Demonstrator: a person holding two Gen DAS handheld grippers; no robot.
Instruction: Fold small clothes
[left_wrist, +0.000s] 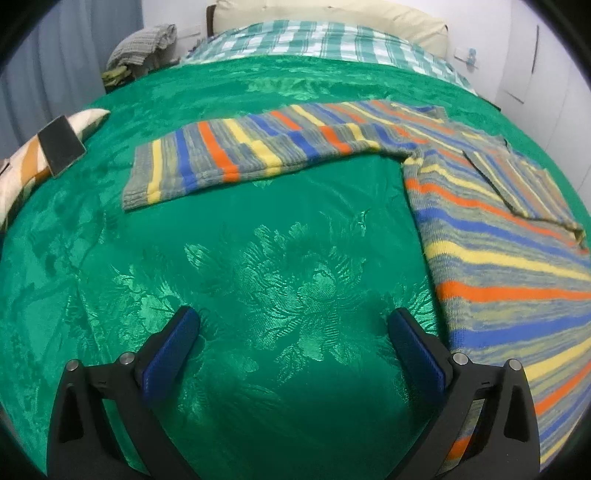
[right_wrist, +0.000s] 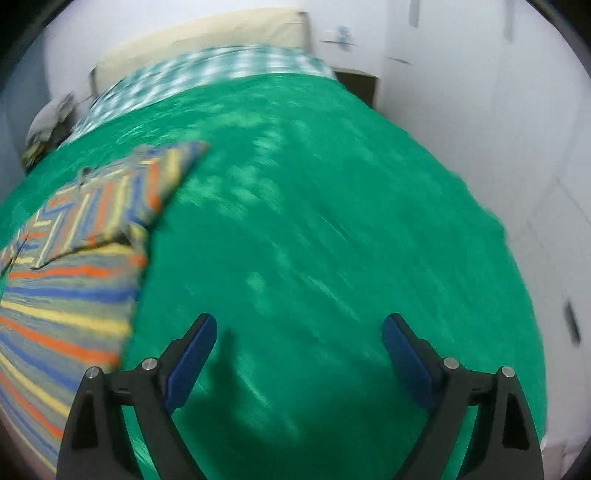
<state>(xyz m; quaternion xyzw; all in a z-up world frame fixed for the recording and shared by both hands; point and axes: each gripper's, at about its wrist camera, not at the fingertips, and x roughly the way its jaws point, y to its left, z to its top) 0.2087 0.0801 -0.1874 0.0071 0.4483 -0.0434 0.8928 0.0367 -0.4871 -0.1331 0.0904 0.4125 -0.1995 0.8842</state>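
A striped sweater (left_wrist: 491, 236) in grey, blue, orange and yellow lies flat on the green bedspread (left_wrist: 280, 258). One sleeve (left_wrist: 236, 155) stretches out to the left; the other sleeve (left_wrist: 517, 184) is folded over the body. My left gripper (left_wrist: 293, 325) is open and empty above bare bedspread, left of the sweater's body. In the right wrist view the sweater (right_wrist: 70, 266) lies at the left, blurred. My right gripper (right_wrist: 299, 332) is open and empty over the bedspread (right_wrist: 332, 221), to the right of the sweater.
A patterned pillow (left_wrist: 22, 170) with a dark card (left_wrist: 61, 146) on it lies at the bed's left edge. A checked green-and-white sheet (left_wrist: 325, 40) and a cream headboard (left_wrist: 332, 11) lie at the far end. Clothes (left_wrist: 144, 44) are piled beside the bed. White walls (right_wrist: 480, 92) are on the right.
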